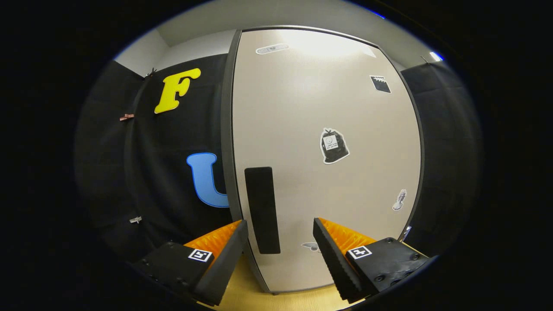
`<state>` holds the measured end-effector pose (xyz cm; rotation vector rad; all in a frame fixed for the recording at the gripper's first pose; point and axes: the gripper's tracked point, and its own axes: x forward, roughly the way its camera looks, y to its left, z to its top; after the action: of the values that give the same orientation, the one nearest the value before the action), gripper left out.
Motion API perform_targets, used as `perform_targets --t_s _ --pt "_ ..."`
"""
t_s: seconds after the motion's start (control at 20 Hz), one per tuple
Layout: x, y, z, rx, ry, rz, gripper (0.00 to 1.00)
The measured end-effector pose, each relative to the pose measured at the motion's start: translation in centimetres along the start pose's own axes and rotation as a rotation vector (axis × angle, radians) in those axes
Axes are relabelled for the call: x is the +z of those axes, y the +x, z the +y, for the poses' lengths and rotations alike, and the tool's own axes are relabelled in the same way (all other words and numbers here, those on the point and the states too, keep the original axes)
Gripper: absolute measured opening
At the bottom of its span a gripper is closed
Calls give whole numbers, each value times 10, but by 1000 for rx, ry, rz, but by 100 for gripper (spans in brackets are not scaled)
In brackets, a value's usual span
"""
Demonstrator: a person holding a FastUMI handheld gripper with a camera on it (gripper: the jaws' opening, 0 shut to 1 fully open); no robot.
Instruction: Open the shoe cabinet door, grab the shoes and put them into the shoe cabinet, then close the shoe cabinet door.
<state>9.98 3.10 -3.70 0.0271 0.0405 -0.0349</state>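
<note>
1. Facing the shoe cabinet door (328,164) head-on — it looks shut, panel flush in its dark frame, so the opening step seems not yet done.
2. Booth wall cloth (173,172) hangs beside the door's left edge; a few clips pinned on it.
3. Dark handle strip (262,210) stands upright near the door's left edge — likely the pull point, which is why the gripper (281,239) lines up there.
4. Fingers spread wide, pinching nothing; handle's lower end sits between them, just ahead.
5. Stickers (333,146) dot the panel right of the handle.
6. Wooden floor (259,298) below the fingers. Shoes: can't tell where.
</note>
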Motion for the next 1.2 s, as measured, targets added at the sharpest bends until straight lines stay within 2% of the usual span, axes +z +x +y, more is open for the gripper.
perform_targets --t_s 0.2,0.35,0.4,0.55,0.75,0.8,1.2 --pt "-7 18 1 -18 -14 14 95" --pt "-7 23 1 -27 -7 11 76" --pt "-6 21 7 -3 -1 9 76" --pt "-6 24 16 4 -27 -6 47" --pt "-7 23 15 -13 -52 10 36" --pt "-7 22 16 -12 -55 13 30" --pt "-4 -9 15 40 -45 5 30"
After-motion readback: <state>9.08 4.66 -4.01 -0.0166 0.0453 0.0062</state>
